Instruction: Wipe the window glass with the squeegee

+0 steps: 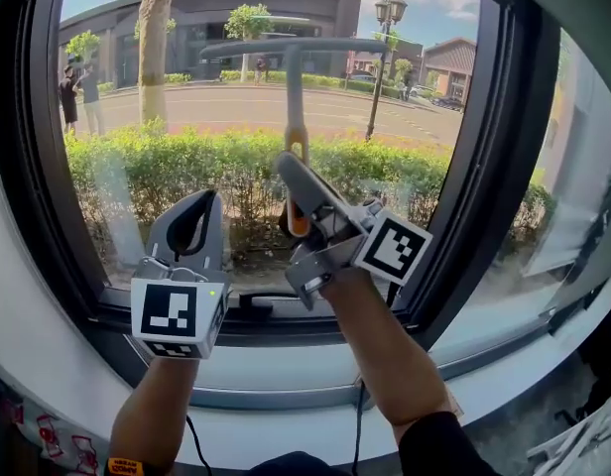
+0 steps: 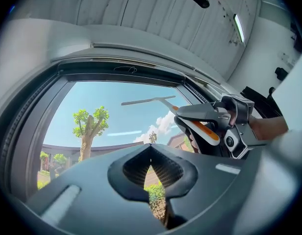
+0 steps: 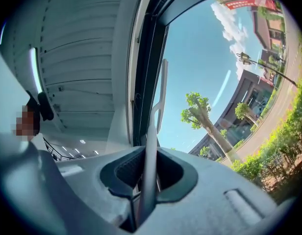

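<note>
Grey with an orange grip, the squeegee (image 1: pixel 295 97) stands upright against the window glass (image 1: pixel 186 117), its long blade lying level across the upper middle of the head view. The lower end of its handle is hidden inside the right gripper (image 1: pixel 296 191), so only a patch of orange shows there. No view settles whether the blade's rubber edge actually touches the pane.

In the right gripper view the squeegee (image 3: pixel 161 92) rises out of the right gripper (image 3: pixel 148 175), whose fingers are pinched on the handle, and the blade sits just beside the dark window frame (image 3: pixel 146 58). In the left gripper view the squeegee (image 2: pixel 146 101) shows a band of sky between blade and top frame. In the head view bare glass lies at both blade ends, and the end at the right of the frame stops well short of the window frame (image 1: pixel 484 167).

The left gripper (image 1: pixel 194 216) is held low at the lower left of the frame, near the pale sill (image 1: pixel 286 365) and well apart from the squeegee. In its own view, the left gripper (image 2: pixel 151 173) has its fingers pressed together on nothing. Beyond it, the right gripper (image 2: pixel 210 126) shows at the right edge.

Outside, partly blocked by the grippers, runs a hedge (image 1: pixel 167 167).
</note>
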A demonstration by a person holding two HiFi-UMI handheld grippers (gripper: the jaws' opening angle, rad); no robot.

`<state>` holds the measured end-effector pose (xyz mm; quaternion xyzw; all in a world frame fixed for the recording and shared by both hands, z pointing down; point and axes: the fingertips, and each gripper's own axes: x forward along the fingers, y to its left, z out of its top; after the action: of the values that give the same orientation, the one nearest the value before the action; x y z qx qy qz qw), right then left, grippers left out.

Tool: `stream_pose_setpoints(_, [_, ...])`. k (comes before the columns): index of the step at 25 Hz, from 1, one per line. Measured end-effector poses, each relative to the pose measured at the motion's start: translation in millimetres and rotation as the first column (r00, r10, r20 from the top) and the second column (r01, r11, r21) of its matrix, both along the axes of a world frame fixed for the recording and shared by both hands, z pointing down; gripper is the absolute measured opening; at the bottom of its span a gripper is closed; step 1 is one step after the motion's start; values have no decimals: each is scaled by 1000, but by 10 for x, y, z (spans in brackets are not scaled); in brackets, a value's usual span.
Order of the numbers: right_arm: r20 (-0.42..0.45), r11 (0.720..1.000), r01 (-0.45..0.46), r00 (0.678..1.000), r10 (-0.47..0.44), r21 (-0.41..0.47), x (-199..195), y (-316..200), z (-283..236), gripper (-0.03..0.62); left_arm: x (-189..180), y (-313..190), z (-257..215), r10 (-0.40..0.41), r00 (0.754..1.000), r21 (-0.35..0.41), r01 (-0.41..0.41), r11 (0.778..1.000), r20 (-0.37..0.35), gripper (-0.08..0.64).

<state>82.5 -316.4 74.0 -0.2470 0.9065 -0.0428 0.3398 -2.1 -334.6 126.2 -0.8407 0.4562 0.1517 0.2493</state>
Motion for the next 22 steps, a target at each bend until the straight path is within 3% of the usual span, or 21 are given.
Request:
stream_pose_setpoints(5, [38, 999, 22, 999, -20, -29, 130, 38, -36, 44, 189, 139, -185, 19, 999, 31, -20, 999, 29, 14])
stream_pose_setpoints(11, [56, 996, 75, 996, -72, -57, 84, -112, 198, 44, 263, -42, 14, 8, 999, -4, -8, 1000, 39, 14])
stream_pose_setpoints(22, [121, 975, 159, 982, -142, -154, 354, 49, 1200, 44, 364, -219, 888, -36, 999, -167, 38, 985, 14, 14])
